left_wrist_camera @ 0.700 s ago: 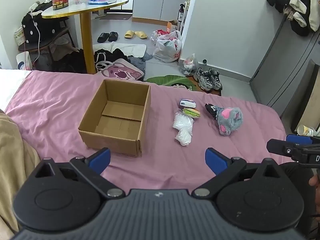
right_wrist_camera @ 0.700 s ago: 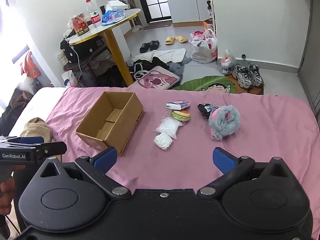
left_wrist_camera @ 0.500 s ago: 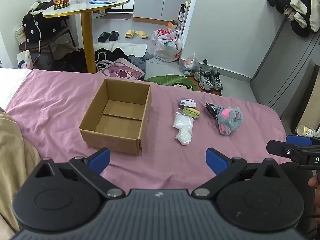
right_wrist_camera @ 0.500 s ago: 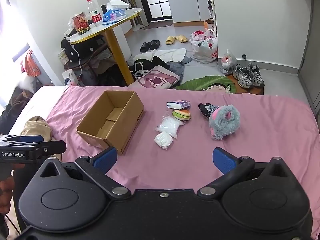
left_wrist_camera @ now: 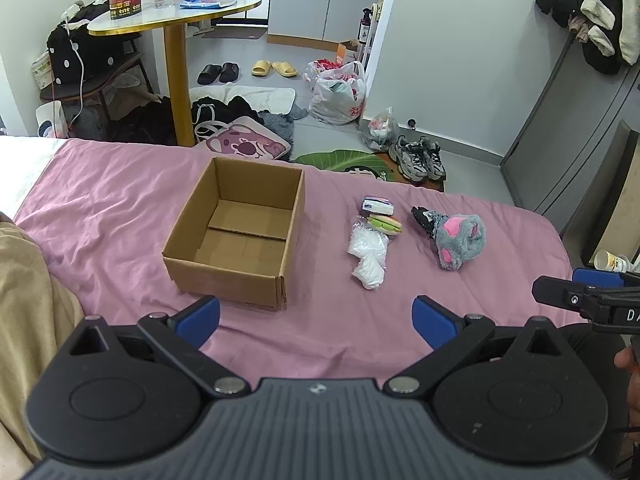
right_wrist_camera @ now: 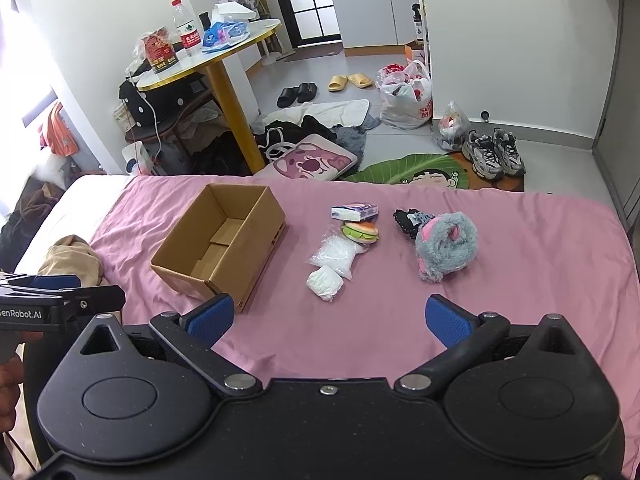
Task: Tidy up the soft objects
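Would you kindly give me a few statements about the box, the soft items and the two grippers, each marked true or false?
1. The cardboard box is empty. True.
2. The grey plush toy lies inside the box. False: it lies on the pink sheet, beside the box.
3. The left gripper holds the tissue pack. False: it is open and empty.
4. The right gripper is open. True.
5. The burger toy lies between the tissue pack and a clear plastic bag. True.

Right claw (left_wrist_camera: 592,298) cut off by frame edge
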The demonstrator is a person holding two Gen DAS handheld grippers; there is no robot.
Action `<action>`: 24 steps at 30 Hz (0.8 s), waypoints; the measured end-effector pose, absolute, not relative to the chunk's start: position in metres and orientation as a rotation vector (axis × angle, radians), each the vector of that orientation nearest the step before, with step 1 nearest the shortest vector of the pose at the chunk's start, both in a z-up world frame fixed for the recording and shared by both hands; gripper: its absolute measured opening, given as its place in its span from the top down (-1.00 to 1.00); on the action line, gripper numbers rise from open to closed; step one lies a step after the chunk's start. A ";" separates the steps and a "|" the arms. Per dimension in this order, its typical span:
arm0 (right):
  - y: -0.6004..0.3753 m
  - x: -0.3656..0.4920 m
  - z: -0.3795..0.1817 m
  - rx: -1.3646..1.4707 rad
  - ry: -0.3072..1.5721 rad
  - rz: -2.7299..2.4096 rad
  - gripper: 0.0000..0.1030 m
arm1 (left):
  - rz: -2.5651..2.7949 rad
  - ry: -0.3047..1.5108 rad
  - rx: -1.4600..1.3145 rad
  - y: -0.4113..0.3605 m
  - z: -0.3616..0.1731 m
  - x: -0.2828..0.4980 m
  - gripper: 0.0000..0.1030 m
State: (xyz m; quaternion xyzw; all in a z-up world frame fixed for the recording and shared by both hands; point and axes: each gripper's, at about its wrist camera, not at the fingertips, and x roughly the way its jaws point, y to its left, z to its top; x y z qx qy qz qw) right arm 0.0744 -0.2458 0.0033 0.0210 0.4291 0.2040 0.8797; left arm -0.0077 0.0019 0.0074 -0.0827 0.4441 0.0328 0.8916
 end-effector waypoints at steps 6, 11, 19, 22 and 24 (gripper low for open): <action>-0.245 0.075 0.005 0.039 0.892 0.423 -1.00 | 0.068 0.921 -0.170 0.002 0.008 -0.009 -0.98; -0.244 0.075 0.006 0.035 0.890 0.422 -1.00 | 0.071 0.921 -0.169 0.002 0.008 -0.010 -0.98; -0.245 0.075 0.006 0.031 0.890 0.422 -1.00 | 0.068 0.922 -0.170 0.002 0.009 -0.010 -0.98; -0.245 0.075 0.007 0.032 0.889 0.426 -1.00 | 0.067 0.921 -0.160 0.001 0.010 -0.010 -0.98; -0.245 0.075 0.006 0.030 0.889 0.426 -1.00 | 0.064 0.922 -0.161 0.000 0.010 -0.009 -0.98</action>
